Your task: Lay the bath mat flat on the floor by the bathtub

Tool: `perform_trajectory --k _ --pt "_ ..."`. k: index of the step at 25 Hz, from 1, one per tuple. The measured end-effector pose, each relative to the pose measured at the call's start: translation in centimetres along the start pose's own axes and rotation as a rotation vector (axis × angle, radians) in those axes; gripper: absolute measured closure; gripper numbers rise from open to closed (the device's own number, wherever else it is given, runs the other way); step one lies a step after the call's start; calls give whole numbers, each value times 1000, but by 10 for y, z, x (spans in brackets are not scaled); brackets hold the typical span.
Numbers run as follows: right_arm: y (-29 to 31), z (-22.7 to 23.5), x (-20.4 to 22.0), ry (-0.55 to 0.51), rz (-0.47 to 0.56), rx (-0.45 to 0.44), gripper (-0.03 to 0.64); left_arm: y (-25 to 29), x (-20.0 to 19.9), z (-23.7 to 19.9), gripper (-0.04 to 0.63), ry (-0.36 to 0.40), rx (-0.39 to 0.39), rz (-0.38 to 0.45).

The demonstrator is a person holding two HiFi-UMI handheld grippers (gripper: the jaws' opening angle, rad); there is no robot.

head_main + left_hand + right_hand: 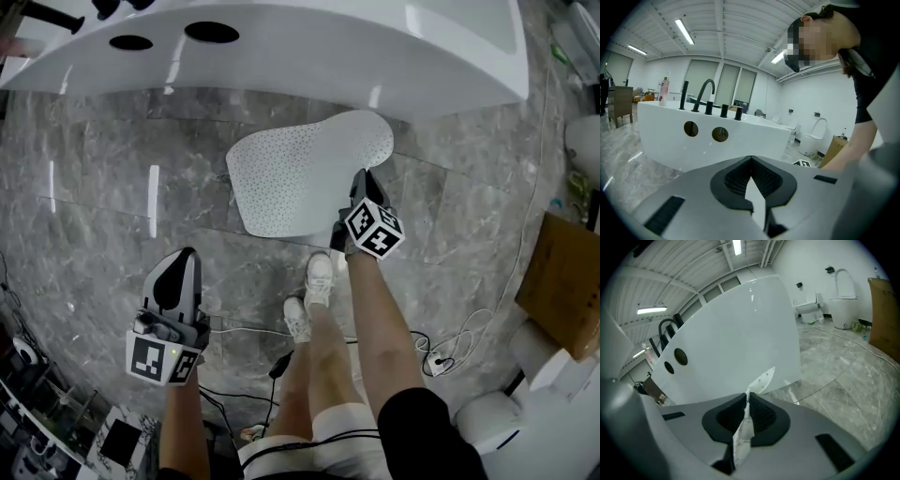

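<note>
The white perforated bath mat (300, 173) is spread over the grey marble floor just in front of the white bathtub (281, 47). My right gripper (361, 178) is shut on the mat's right edge. In the right gripper view a thin strip of mat (759, 380) stands pinched between the jaws of the right gripper (748, 397), with the tub wall (740, 333) close ahead. My left gripper (185, 255) hovers over bare floor to the mat's lower left, apart from it. In the left gripper view the left gripper (750, 159) is shut on nothing and faces the tub (670, 145).
The person's shoes (314, 281) stand just behind the mat. Cables (441, 352) trail over the floor at lower right. A cardboard box (562, 281) and a toilet (843, 310) stand to the right. A black faucet (705, 93) rises from the tub's rim.
</note>
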State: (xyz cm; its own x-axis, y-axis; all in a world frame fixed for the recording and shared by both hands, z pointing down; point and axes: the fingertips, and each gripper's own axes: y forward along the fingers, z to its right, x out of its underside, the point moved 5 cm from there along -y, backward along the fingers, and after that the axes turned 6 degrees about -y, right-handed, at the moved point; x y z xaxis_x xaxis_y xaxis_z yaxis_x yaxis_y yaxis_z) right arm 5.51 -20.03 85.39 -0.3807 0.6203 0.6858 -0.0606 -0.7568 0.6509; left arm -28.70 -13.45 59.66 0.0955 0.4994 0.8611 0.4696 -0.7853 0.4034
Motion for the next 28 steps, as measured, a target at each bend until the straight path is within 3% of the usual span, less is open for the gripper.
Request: perform_trajectory --k 11,17,28 --pt "12 116 -28 10 -19 99 580 82 3 39 581 26 107 -30" --pt "9 179 -14 18 -72 164 580 119 21 61 581 30 164 -38" --pt "11 249 38 -38 -155 271 578 173 84 69 581 88 244 -107"
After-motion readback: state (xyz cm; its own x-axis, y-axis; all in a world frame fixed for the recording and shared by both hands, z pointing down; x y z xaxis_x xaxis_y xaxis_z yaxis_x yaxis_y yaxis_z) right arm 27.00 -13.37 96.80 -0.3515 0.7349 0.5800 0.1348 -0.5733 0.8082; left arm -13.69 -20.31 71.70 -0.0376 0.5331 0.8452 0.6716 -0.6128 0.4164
